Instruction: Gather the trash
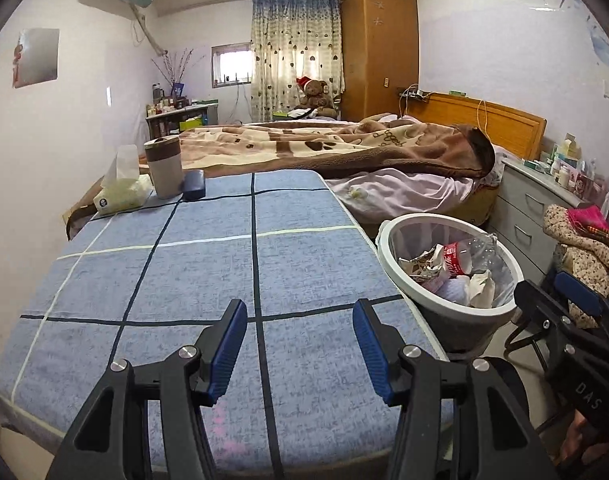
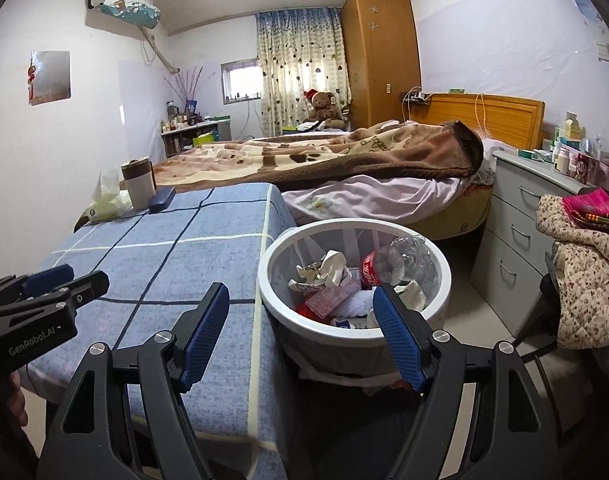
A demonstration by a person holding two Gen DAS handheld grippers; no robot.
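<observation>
A white-rimmed trash bin (image 2: 354, 332) (image 1: 448, 308) stands on the floor by the right edge of the table. Inside it lie a crushed plastic bottle with a red label (image 2: 396, 264) (image 1: 468, 258), crumpled paper (image 2: 328, 266) and other wrappers. My left gripper (image 1: 300, 344) hovers over the blue checked tablecloth (image 1: 208, 264) with its jaws apart and nothing between them. My right gripper (image 2: 300, 332) stands open at the table's corner, in front of the bin's near rim, holding nothing. Each gripper shows at the edge of the other's view.
A tissue pack (image 1: 122, 196), a brown-and-white tumbler (image 1: 164, 168) and a dark blue case (image 1: 194, 185) sit at the table's far left corner. A bed with a brown blanket (image 1: 344, 148) lies beyond. A grey drawer unit (image 2: 520, 216) and a chair piled with clothes (image 2: 580, 264) stand right.
</observation>
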